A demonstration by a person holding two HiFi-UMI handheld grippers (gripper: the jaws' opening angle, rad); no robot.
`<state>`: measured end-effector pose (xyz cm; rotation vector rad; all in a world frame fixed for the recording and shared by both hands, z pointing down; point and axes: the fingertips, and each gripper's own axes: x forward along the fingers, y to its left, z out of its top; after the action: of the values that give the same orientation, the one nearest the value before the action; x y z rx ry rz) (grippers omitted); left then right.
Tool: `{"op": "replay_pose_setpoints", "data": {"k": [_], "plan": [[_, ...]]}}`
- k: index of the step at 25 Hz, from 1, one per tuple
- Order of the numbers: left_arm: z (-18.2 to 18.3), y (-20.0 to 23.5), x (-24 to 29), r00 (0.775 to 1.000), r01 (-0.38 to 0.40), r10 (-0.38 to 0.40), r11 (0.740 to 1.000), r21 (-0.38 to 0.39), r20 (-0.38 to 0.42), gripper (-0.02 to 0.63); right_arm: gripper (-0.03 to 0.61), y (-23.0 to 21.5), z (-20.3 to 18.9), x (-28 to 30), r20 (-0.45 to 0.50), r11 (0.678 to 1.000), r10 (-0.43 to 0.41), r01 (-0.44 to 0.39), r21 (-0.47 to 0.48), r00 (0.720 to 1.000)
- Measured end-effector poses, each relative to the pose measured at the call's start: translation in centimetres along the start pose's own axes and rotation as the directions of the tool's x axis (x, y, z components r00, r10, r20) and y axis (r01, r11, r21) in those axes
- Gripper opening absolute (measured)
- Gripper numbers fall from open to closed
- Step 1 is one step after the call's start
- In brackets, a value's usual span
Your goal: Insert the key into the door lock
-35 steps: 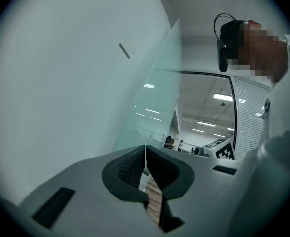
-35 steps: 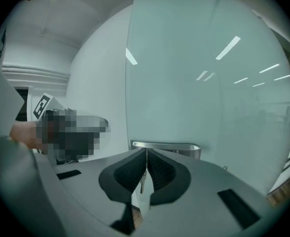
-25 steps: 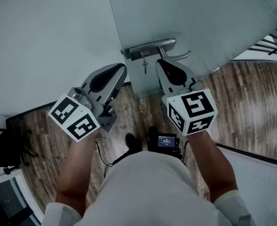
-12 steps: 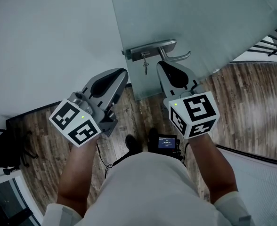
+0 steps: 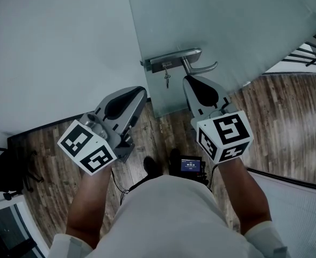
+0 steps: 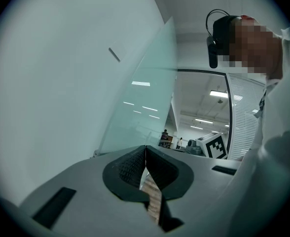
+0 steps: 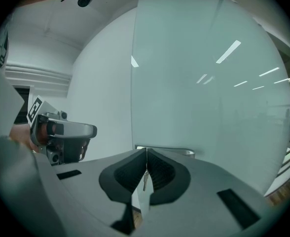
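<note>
Ahead of the left gripper (image 5: 141, 92) and the right gripper (image 5: 188, 80) stands a frosted glass door (image 5: 228, 26); its metal lock plate (image 5: 171, 59) lies just beyond the fingertips, between the two sets; the lever handle (image 5: 203, 69) sits directly past the right gripper's tips.

Key (image 5: 167, 80): hanging from the lock plate, blade downward, between the two grippers' tips and apart from both; whether another key sits in the cylinder cannot be told.

Left gripper: fingers closed tip to tip, nothing held; in its own view only wood floor (image 5: 287, 106) shows through the slit behind the tips; a pale wall (image 5: 56, 36) lies left of its fingers.

Right gripper: fingers likewise pressed together and empty; in its own view the key shows as a thin sliver through the slit below the meeting tips, beyond them; the lock plate appears just above the tips; the left gripper is off to the left of its fingers.
</note>
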<state>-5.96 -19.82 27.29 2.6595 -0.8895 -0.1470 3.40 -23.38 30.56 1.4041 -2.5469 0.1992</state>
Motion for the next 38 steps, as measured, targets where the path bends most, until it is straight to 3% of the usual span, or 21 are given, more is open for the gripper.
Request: {"op": "replay_pose_setpoints", "data": {"k": [38], "plan": [[-2.0, -3.8, -2.9, 0.999, 0.009, -0.011, 0.999, -0.035, -0.042, 0.017, 0.014, 1.5, -0.1, -5.2, 0.003, 0.999, 0.007, -0.007, 0.032, 1.000]]}}
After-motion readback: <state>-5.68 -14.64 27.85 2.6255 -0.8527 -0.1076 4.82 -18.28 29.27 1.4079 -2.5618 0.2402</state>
